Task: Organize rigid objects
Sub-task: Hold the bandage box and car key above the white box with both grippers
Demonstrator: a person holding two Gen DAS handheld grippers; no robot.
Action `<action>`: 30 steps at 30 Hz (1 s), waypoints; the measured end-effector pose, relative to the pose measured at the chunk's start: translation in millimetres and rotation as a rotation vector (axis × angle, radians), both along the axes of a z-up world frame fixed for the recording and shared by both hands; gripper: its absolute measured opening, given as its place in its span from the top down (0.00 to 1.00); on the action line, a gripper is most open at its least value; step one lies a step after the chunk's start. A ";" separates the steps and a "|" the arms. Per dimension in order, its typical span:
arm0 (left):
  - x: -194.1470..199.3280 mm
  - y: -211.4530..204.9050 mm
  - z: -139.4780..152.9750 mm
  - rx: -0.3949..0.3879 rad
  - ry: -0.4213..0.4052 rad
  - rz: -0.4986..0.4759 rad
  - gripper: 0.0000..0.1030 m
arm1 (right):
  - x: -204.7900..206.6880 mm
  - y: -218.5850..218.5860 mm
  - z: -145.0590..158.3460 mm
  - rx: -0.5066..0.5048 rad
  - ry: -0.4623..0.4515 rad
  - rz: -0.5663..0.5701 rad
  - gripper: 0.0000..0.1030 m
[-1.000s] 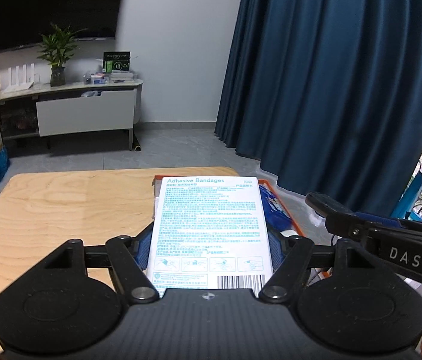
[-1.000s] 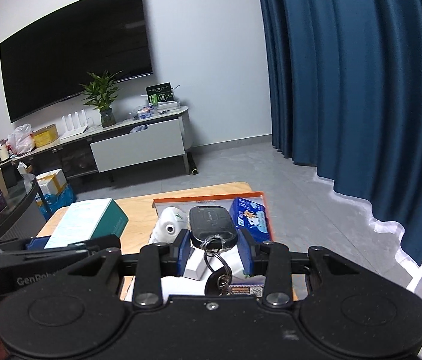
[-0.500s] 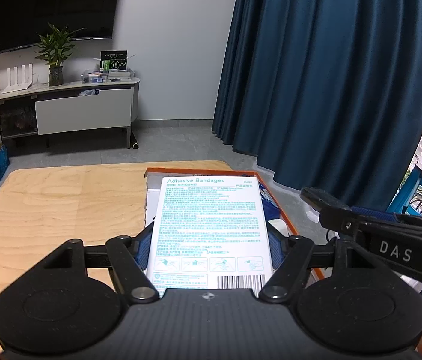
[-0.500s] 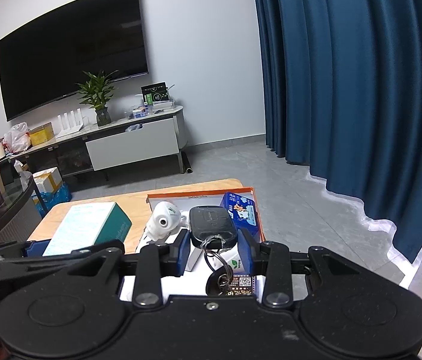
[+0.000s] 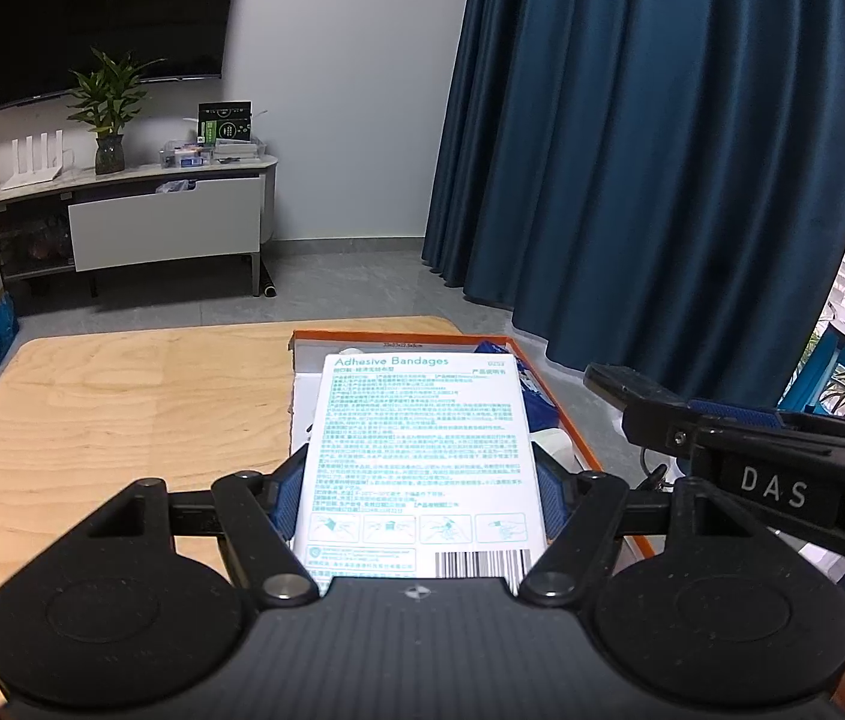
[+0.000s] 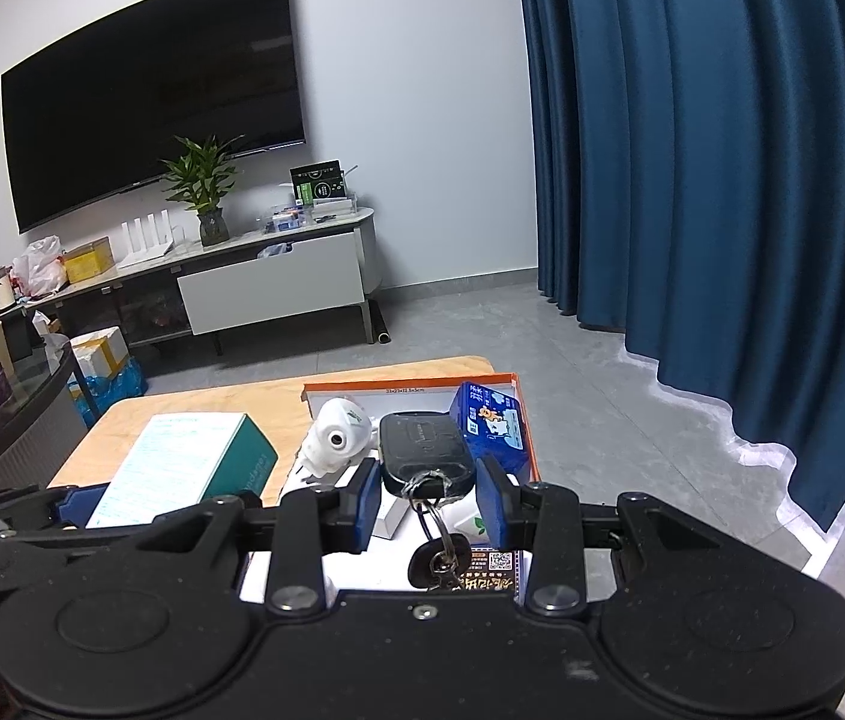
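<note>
My left gripper (image 5: pixel 419 492) is shut on a white adhesive bandages box (image 5: pixel 422 456), its blue pads pressing the two long sides. In the right wrist view the same box (image 6: pixel 194 462), with a teal side, hangs over the wooden table just left of the orange-rimmed tray (image 6: pixel 410 385). My right gripper (image 6: pixel 425 492) is shut on a black car key fob (image 6: pixel 422 447) above the tray's near part. A key ring (image 6: pixel 440 546) dangles below the fob. In the left wrist view the right gripper (image 5: pixel 722 450) shows at the right, over the tray rim (image 5: pixel 590 438).
Inside the tray lie a white mask-like object (image 6: pixel 335 441), a blue tissue pack (image 6: pixel 491 426) and small white boxes. The wooden table (image 5: pixel 122 408) stretches to the left. Blue curtains, a TV cabinet and a glass side table (image 6: pixel 14 396) surround it.
The left gripper with the bandage box has drifted slightly right toward the tray, so more of the tray's far edge shows. Both grips are unchanged.
</note>
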State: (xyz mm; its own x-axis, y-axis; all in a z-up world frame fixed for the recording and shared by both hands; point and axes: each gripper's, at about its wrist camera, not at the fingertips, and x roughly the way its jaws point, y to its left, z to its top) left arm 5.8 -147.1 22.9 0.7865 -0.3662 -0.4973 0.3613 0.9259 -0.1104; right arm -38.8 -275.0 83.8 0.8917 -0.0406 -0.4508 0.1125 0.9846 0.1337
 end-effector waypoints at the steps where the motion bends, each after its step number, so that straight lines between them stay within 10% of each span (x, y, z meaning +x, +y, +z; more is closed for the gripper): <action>1: 0.1 -0.3 -0.5 0.002 0.000 0.002 0.30 | 0.5 -0.2 0.0 0.000 0.002 0.002 0.58; 30: -1.4 3.1 -2.9 -0.013 0.017 0.012 0.30 | 7.4 -6.5 -4.8 -0.007 0.021 0.011 0.58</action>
